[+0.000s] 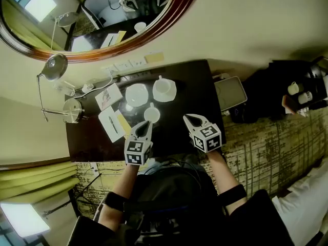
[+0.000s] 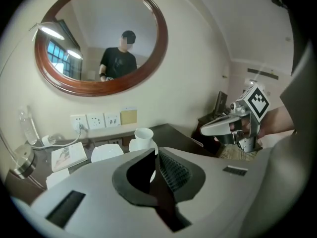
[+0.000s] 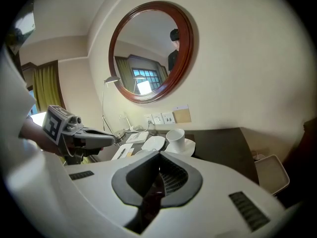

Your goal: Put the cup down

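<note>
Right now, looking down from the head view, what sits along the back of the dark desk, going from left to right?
desk lamp → picture booklet → empty saucer → cup on a saucer

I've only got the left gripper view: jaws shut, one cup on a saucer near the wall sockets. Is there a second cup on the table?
Observer: Yes. The head view shows a second cup standing upright on the dark table, just beyond the tips of the left gripper.
Operator: Is it on a saucer?
Observer: No, it sits on bare tabletop. The empty saucer lies just past it, toward the wall.
Operator: What about the other hand?
Observer: In its own view the right gripper is shut, with nothing between its jaws.
</note>
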Motion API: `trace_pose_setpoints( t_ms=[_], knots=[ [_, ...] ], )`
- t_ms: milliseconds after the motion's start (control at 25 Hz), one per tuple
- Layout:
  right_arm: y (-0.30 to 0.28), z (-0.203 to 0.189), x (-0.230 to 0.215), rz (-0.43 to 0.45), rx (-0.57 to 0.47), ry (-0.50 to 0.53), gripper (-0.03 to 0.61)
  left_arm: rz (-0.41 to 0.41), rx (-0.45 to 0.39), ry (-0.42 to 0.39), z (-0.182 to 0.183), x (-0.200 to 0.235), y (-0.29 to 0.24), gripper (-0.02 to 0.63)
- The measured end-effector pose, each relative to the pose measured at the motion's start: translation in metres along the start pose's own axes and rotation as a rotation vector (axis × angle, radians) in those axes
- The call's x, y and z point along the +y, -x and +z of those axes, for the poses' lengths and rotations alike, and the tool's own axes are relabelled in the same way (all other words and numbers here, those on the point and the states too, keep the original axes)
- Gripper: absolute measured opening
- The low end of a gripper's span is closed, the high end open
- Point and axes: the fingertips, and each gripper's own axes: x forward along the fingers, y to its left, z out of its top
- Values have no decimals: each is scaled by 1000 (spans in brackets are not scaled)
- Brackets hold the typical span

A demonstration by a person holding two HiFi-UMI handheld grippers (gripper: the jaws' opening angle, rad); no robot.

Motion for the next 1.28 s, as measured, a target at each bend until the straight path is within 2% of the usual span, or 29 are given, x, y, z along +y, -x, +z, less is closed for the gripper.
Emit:
trace_pose_setpoints(
  t_ms=[40, 320, 520, 720, 1120, 1200, 1280],
  knots=[
    [-1, 0, 0, 2, 3, 3, 2, 8, -5, 19, 0, 3, 3, 2],
    [-3, 4, 6, 22, 23, 17, 2, 36, -33, 110, 2, 15, 22, 1],
    [-5, -7, 5, 21, 38, 21, 2, 59, -57, 183, -1, 22, 30, 1],
    [-2, -5, 11, 26, 47, 26, 2, 44, -37, 149, -5, 18, 34, 1],
    [-8, -11, 12, 28, 43, 45, 3, 42, -61, 160, -2, 12, 40, 1],
    [-14, -19, 8, 23, 57, 61, 34, 56, -64, 167, -1, 12, 39, 1],
    [-21, -22, 3, 23, 68, 87, 37, 61, -56, 169, -1, 9, 36, 1]
  ],
)
